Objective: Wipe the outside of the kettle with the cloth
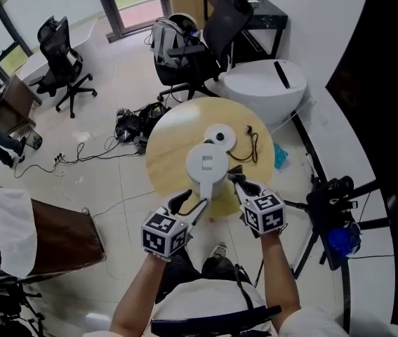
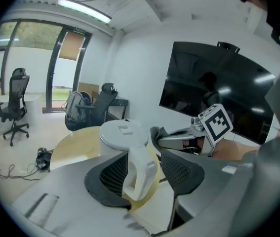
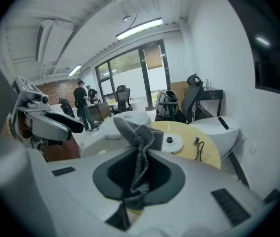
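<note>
Kettle (image 1: pixel 208 161) stands upright on the round worktop (image 1: pixel 167 153), just beside its base disc (image 1: pixel 220 137). My left gripper (image 1: pixel 190 203): fingers (image 2: pixel 111 174) spread, 1 either side of the kettle handle (image 2: pixel 139 174), pads not pressing it. My right gripper (image 1: pixel 236 180): fingers clamped on the grey cloth (image 3: pixel 139 149), bunched up just beside the kettle body; contact I cannot confirm.

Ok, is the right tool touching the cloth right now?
Touching. The right gripper view shows the grey cloth pinched between the shut jaws of the right tool, with its loose end standing up beyond them.
</note>
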### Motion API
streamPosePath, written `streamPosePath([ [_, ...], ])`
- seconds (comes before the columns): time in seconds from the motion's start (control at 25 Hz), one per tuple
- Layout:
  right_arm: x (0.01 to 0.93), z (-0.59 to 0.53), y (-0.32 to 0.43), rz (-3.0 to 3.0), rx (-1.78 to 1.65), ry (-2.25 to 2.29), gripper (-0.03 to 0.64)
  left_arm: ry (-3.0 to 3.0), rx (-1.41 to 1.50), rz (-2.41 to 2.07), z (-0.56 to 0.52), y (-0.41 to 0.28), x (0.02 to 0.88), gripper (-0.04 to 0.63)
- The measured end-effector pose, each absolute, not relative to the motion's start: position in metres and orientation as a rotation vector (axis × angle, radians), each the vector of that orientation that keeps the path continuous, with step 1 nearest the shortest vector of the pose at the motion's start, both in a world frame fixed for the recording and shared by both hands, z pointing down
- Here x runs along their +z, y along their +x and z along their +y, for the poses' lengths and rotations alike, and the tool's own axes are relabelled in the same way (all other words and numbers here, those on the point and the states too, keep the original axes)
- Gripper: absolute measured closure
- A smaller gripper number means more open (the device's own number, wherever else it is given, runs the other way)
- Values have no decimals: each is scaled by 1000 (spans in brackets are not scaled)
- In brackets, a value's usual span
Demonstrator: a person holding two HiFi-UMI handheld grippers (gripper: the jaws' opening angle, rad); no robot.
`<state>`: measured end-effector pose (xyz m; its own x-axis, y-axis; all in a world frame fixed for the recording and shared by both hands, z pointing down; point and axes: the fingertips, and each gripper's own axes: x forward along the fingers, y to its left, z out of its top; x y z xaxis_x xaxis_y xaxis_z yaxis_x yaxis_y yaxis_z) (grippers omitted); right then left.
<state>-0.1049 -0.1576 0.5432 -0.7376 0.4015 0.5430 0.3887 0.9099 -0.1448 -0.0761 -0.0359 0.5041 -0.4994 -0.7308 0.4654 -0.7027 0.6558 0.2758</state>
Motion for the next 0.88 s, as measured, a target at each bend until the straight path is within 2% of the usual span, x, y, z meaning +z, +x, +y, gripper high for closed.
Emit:
streamPosePath([
  [0.08,528,-163,-97,-2512,140,-565,586,1147,-174,-2364,-25,-73,486,381],
  [0.16,511,-165,-88,-2539,238,-570,586,1175,-256,-2399,-13,-71,472,465],
  [0.32,482,-164,-71,-2595,330,-539,586,1166,-301,-2439,11,-75,462,482],
  [0.44,464,-153,-57,-2634,378,-486,586,1146,-342,-2447,33,-80,462,594],
  [0.88,444,-69,-43,-2702,351,-220,586,1394,-245,-2355,88,-115,450,594],
])
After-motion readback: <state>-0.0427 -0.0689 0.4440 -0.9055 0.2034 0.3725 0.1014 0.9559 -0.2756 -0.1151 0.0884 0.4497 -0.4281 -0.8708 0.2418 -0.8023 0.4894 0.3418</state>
